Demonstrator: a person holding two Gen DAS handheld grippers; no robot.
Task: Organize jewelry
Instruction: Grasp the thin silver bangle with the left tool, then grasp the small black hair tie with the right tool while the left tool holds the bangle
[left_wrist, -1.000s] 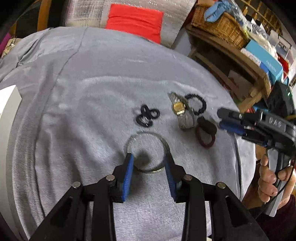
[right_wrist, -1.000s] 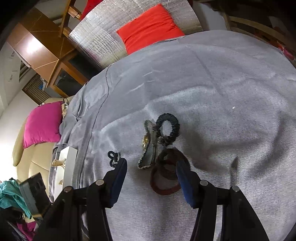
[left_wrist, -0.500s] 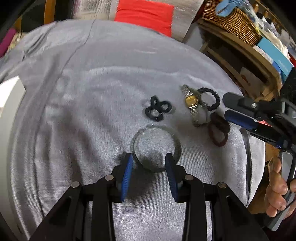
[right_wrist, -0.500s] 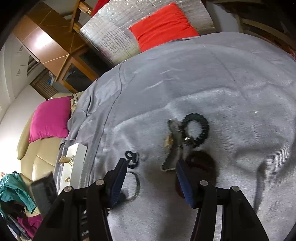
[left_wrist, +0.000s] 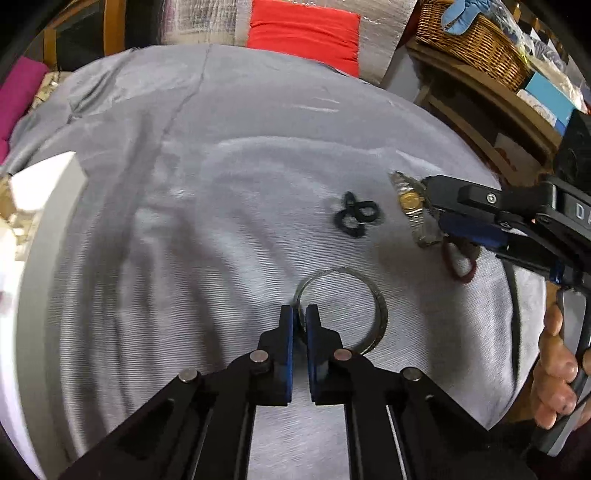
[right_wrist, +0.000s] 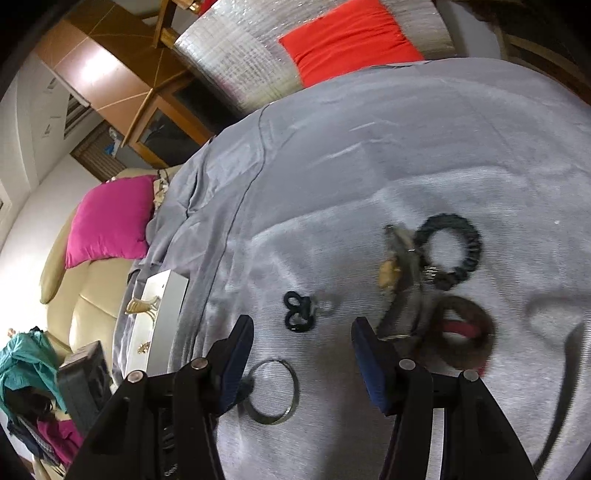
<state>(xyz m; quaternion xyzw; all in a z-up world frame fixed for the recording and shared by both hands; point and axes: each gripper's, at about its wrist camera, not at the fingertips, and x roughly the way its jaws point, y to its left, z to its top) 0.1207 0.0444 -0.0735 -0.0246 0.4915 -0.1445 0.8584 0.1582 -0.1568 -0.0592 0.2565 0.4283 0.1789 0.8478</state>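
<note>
Left gripper (left_wrist: 300, 318) jaws have just been closing; thin bangle (left_wrist: 376, 306) rim is pinched. Slip risked: narrow bite. Right gripper (right_wrist: 303, 334) is held open, empty.

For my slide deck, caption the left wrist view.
Left claw shut on the silver bangle lying on the grey cloth.
</note>
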